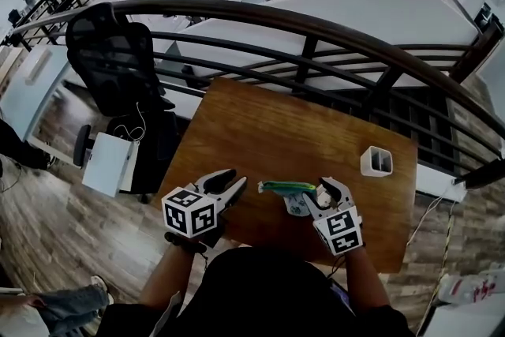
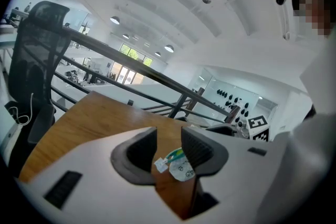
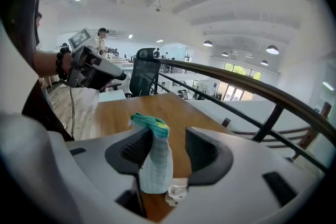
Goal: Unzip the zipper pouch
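The zipper pouch (image 1: 288, 189), pale with a green zipper edge, lies on the wooden table (image 1: 300, 130) near its front edge. My right gripper (image 1: 322, 192) is at the pouch's right end. In the right gripper view the pouch (image 3: 155, 162) stands between the jaws of my right gripper (image 3: 169, 147), leaning on the left pad with a gap to the right pad. My left gripper (image 1: 230, 179) hangs open to the left of the pouch, apart from it. In the left gripper view the pouch (image 2: 181, 168) lies beyond the empty jaws of my left gripper (image 2: 169, 147).
A small white container (image 1: 376, 161) stands at the table's right side. A dark railing (image 1: 316, 28) runs behind the table. A black office chair (image 1: 118, 59) and a white box (image 1: 110, 162) stand to the left on the wood floor.
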{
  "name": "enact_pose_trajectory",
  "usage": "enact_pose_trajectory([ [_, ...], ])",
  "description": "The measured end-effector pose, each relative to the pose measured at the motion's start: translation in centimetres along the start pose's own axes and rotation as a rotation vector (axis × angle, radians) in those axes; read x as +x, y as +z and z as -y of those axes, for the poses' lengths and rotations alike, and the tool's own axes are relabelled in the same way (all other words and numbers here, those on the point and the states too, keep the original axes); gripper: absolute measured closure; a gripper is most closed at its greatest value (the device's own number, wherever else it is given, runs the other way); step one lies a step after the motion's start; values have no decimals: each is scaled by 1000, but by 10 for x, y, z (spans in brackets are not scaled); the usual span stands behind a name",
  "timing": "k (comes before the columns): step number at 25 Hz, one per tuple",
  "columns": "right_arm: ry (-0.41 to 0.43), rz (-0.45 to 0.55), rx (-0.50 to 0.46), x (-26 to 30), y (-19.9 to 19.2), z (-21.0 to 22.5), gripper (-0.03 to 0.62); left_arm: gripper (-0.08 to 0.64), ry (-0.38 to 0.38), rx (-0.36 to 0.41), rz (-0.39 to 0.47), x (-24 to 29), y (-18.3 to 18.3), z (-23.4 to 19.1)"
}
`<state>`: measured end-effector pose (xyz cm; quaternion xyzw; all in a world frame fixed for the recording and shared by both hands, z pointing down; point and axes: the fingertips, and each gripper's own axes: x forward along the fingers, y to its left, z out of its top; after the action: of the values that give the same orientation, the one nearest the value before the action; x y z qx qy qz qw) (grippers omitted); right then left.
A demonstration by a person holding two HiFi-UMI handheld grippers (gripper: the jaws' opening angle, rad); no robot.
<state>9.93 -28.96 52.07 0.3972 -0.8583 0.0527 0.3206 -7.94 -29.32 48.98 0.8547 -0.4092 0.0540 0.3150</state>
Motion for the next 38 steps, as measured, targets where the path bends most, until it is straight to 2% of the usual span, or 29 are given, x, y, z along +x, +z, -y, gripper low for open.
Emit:
enact_pose_trajectory([
  [4,-4,-79,20,-2,-15,6,378,408,-3,-5,6,0,4,-1],
  [7,44,-135,72,3,-25,2,277,408,-14,-5,8,0,4,0],
  [8,45,-136,84,3,-27,1,273,408,-17,-4,7,-1,3,1],
  [12,4,-68,104,-6,-18,7,339,410,-22,-5,14,-3,2,3],
  [15,-8,-28,121,-12,-9,13,362,410,-18,-4,33,-5,6,3],
  [19,-41,25,112,-18,1,18,405,414,-14,43,64,-7,13,5],
  [23,-91,93,115,-27,13,29,458,461,10,101,129,-10,24,6],
  [28,-161,213,178,-51,33,53,552,522,49,151,192,-15,41,5],
  [33,-206,282,234,-69,41,68,569,531,59,178,224,-18,52,2],
  [38,-303,375,223,-94,47,80,598,537,92,209,298,-24,66,4],
])
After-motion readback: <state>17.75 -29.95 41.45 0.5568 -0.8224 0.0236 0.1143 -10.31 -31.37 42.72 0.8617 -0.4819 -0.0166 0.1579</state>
